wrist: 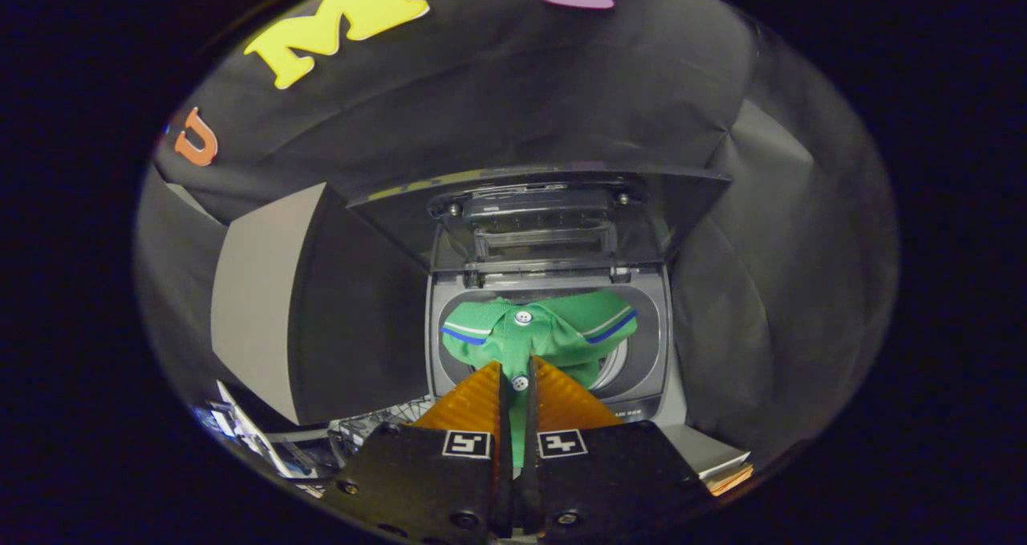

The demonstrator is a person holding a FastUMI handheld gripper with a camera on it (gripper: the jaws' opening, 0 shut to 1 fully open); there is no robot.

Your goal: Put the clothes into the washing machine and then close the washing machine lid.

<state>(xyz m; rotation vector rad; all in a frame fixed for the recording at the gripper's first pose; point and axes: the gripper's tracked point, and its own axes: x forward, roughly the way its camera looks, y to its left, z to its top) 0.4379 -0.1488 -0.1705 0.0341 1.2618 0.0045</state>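
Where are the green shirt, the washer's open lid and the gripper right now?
green shirt (562, 332): gripper view, on its collar over the washer opening.
washing machine lid (537, 200): gripper view, on the raised lid's underside.
gripper (515, 372): gripper view, between the fingertips, shut on the shirt's placket.

Your gripper (516, 380) points forward and down, fingers nearly closed, both pressing on the green shirt (539, 330) pinched between them.
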